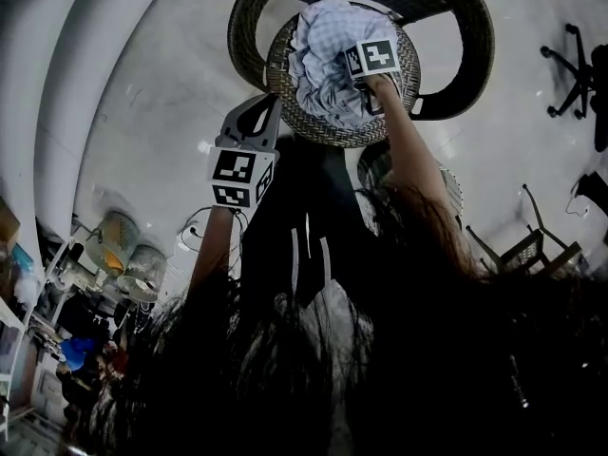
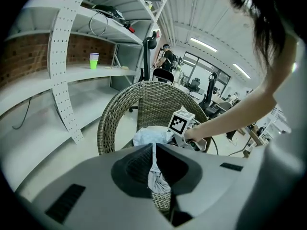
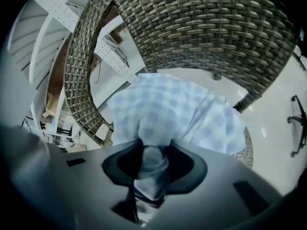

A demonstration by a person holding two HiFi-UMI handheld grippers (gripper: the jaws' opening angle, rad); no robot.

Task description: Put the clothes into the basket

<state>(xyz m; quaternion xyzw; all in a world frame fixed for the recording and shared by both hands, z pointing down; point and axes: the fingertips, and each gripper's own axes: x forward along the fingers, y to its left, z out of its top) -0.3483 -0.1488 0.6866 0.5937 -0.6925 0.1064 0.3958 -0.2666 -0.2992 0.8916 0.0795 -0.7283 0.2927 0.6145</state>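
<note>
Down at the near rim of the basket (image 1: pixel 328 139), your left gripper (image 2: pixel 156 174) is pinched shut on a thin strip of the shirt (image 3: pixel 168 109), probably so that tail doesn't hang over the edge. Further in, your right gripper (image 3: pixel 152 169) is clamped on a bunched fold, pointing down. Looks like you're stuffing the shirt deeper into the basket it's already heaped in, with the chair (image 1: pixel 480 46) just behind.

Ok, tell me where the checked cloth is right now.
Head view, top centre: the checked cloth lies heaped in the round wicker basket by the wicker chair, the right tool clamped on its right side.
</note>
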